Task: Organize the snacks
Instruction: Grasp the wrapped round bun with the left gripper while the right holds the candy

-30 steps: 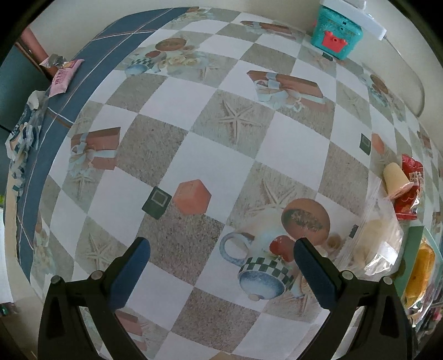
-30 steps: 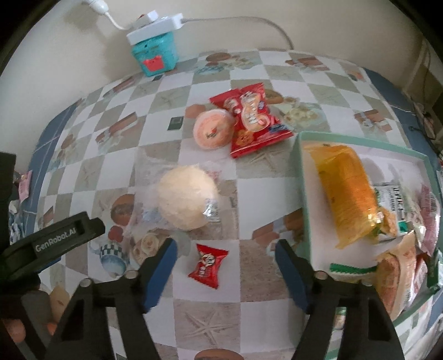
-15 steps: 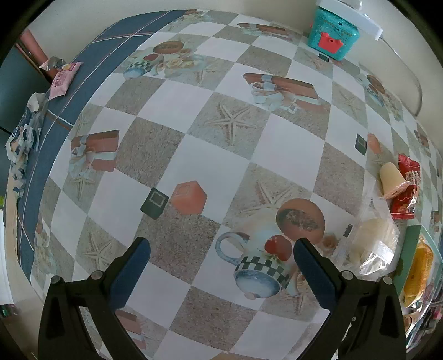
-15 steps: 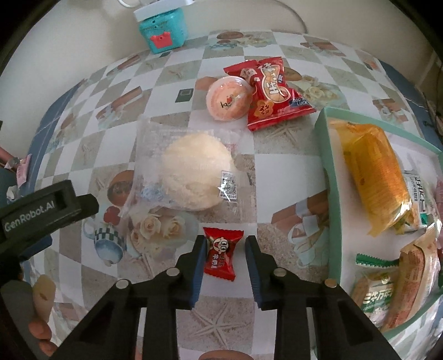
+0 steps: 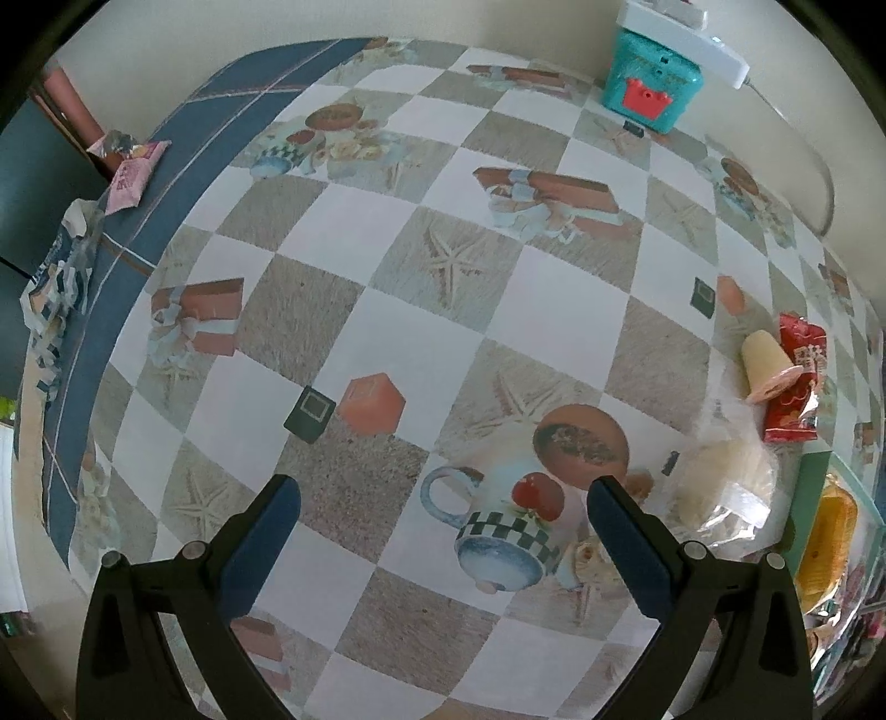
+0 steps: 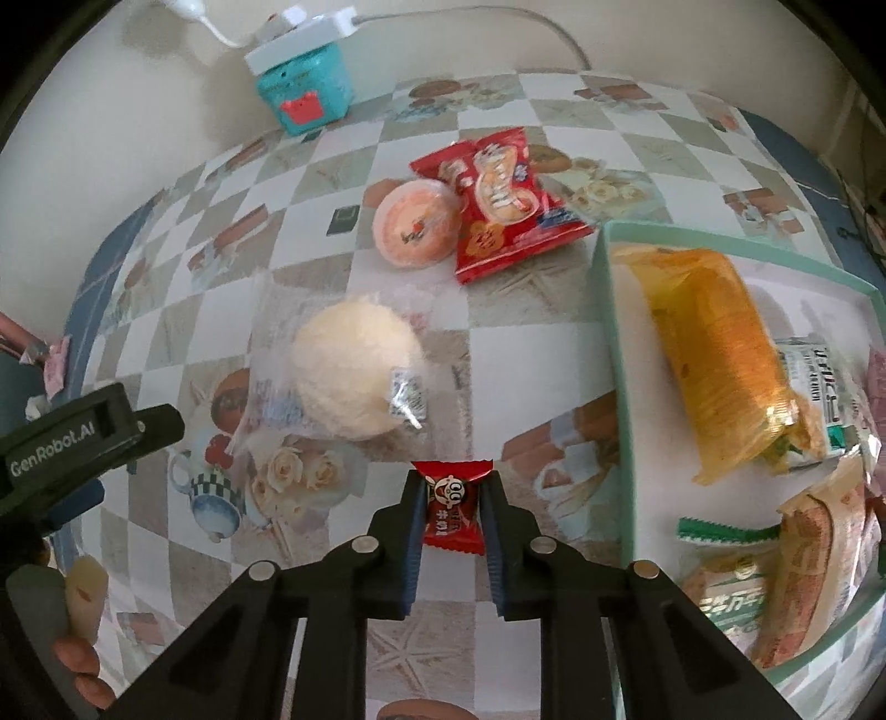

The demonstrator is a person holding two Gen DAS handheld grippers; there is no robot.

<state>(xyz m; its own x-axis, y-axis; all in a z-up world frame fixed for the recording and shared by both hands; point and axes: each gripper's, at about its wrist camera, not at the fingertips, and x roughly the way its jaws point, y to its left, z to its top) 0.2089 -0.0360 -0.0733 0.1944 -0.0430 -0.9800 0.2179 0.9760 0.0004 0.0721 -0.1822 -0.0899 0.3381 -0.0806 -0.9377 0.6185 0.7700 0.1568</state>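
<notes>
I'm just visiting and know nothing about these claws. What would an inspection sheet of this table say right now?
Surface: table under a checkered printed cloth, blue border at the left edge.
Job's things: small red candy between the right claw's pads; wrapped round bun, orange jelly cup and red snack bag loose on the cloth; green tray already holding a yellow packet and other snacks.
Clutter: pink wrapper at the left edge.
Grippers: right claw has just closed on the candy; left claw open, empty.
Cables: white power strip with cord, atop a teal box.
Surroundings: plain wall behind.
</notes>
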